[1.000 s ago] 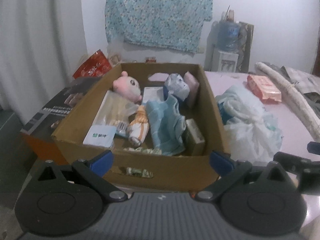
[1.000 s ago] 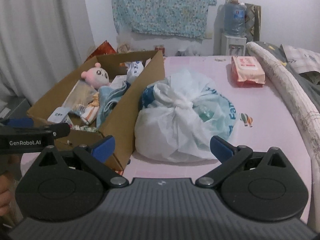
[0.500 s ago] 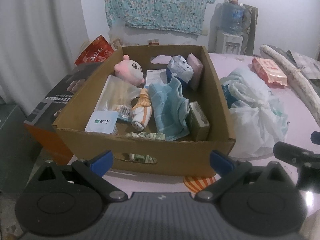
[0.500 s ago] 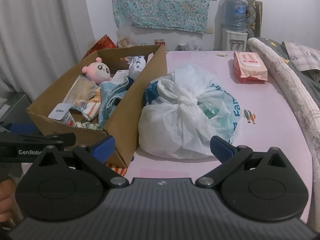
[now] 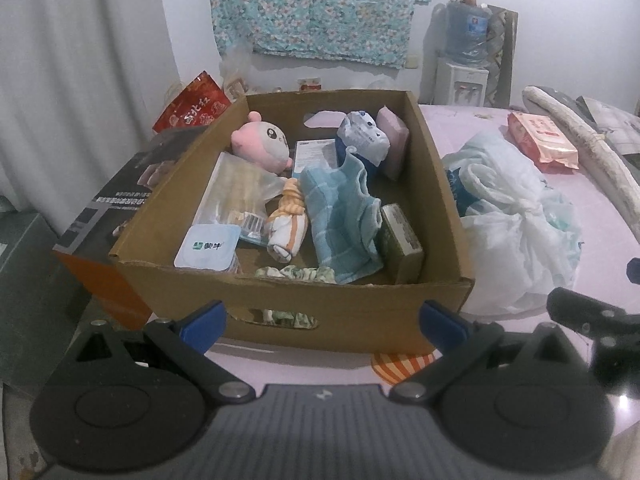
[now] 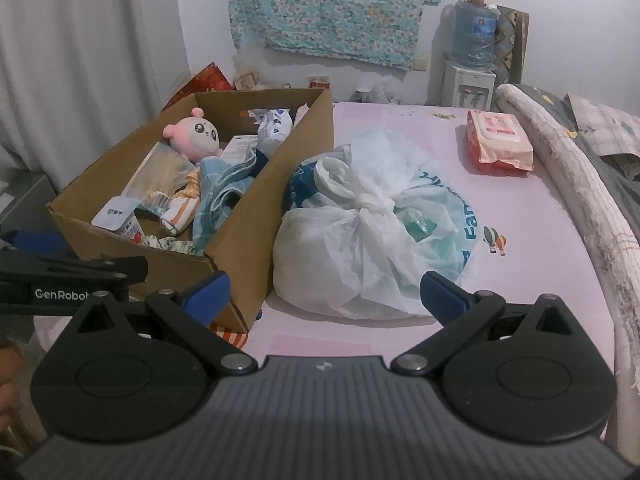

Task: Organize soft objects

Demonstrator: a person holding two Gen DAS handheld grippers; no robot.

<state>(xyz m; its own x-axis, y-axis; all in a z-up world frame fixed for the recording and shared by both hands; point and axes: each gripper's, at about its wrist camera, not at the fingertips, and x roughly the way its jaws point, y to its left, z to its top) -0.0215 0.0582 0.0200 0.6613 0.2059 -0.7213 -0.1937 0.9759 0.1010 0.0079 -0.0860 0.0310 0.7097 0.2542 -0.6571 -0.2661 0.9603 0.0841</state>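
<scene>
Barely started, we reckon

Both our left gripper (image 5: 322, 318) and right gripper (image 6: 325, 290) hang wide and empty; cardboard box (image 5: 436, 184) jumbled, pink plush (image 5: 262, 142) and blue towel (image 5: 340, 216) unsorted.

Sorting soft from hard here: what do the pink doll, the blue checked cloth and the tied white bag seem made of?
The pink round-headed doll looks like plush fabric, matte and fuzzy. The blue checked cloth seems terry towelling: it drapes in soft folds. The tied white bag looks like thin plastic film, translucent, crinkled and knotted.
</scene>
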